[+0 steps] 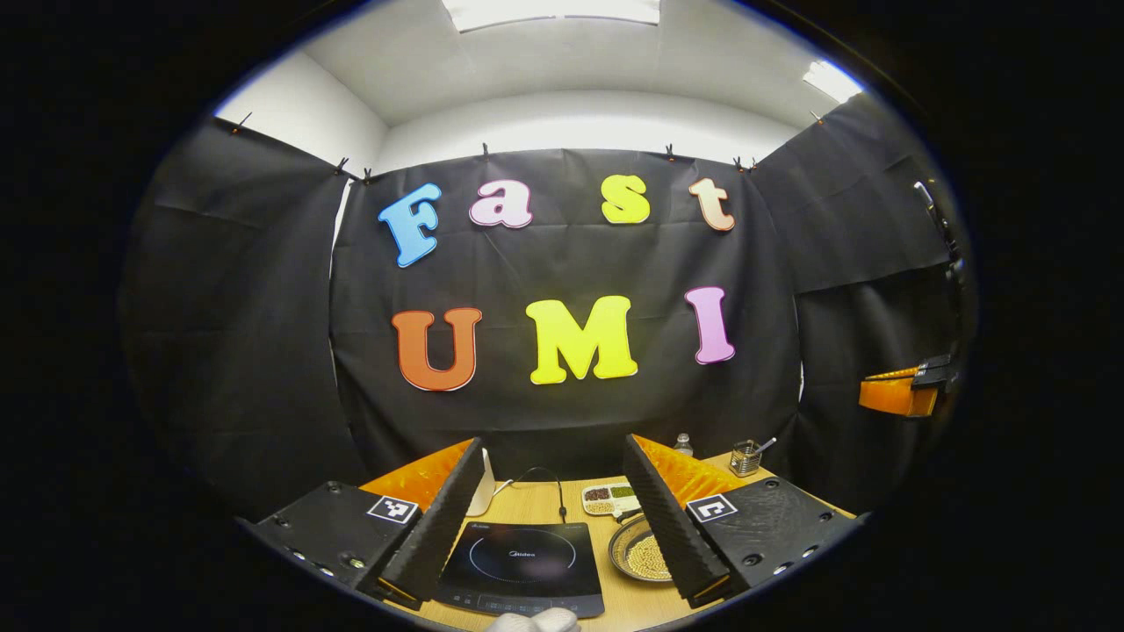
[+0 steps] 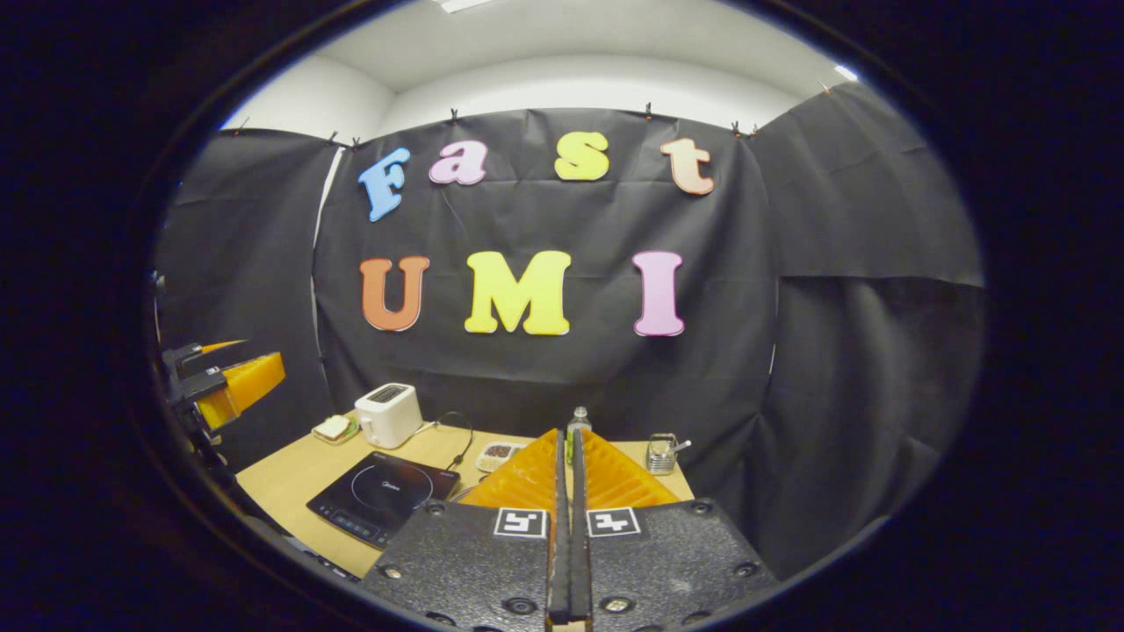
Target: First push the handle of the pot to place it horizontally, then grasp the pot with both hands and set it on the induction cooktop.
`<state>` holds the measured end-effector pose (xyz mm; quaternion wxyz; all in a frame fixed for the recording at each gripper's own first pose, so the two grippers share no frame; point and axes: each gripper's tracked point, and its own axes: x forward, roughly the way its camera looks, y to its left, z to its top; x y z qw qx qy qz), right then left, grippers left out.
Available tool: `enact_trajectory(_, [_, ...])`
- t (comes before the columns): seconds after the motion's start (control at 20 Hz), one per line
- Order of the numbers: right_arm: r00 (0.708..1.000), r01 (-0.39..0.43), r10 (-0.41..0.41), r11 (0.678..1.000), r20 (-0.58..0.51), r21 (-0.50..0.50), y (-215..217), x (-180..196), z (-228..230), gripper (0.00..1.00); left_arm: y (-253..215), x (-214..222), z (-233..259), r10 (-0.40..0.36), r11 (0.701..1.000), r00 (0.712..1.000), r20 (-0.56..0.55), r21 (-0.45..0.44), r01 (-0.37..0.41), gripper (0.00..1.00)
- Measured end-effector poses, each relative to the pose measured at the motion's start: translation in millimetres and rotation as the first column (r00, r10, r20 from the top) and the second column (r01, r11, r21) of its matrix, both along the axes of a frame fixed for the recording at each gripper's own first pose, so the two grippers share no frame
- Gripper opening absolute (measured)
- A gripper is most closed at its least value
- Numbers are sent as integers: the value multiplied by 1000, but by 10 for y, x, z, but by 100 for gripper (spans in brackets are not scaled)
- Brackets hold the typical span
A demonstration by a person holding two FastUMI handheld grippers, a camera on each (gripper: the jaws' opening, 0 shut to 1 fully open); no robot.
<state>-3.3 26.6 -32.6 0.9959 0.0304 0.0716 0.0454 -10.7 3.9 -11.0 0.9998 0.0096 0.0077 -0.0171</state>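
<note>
The black induction cooktop (image 1: 518,562) lies on the wooden table (image 1: 536,505) between the spread fingers of my left gripper (image 1: 555,443), which is open and holds nothing. Just right of the cooktop sits the round metal pot (image 1: 644,555) with small pale grains inside; my finger covers its right half, and I cannot make out its handle. My right gripper (image 2: 566,432) is shut with nothing between its fingers, held above the table's right part. The cooktop (image 2: 382,496) lies to its left. Each gripper shows in the other's view: the right gripper (image 1: 904,391) and the left gripper (image 2: 224,382).
A white toaster (image 2: 389,414) and a plate with bread (image 2: 334,428) stand at the back left. A compartment tray (image 1: 612,499), a small bottle (image 2: 577,421) and a wire utensil holder (image 2: 660,452) line the back. A white-gloved hand (image 1: 531,621) shows at the near edge.
</note>
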Motion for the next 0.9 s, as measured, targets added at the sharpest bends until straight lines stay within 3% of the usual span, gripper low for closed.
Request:
enact_trajectory(0.05, [1000,-8,8,1000,-21,5,21,17,-77,4,-13,4,-4,-1,1000,1000,0,-3,1,95])
enact_trajectory(0.25, [991,-45,46,999,-127,9,118,69,-538,0,-89,-8,-57,-10,1000,1000,-4,-16,10,95])
enact_trajectory(0.45, [966,-104,96,994,-242,-23,289,72,-1153,4,-104,-16,-94,3,1000,1000,-7,-13,-3,95])
enact_trajectory(0.9, [836,-237,207,972,-509,7,820,4,-2580,4,-14,-49,-100,33,999,999,-17,-7,-33,95])
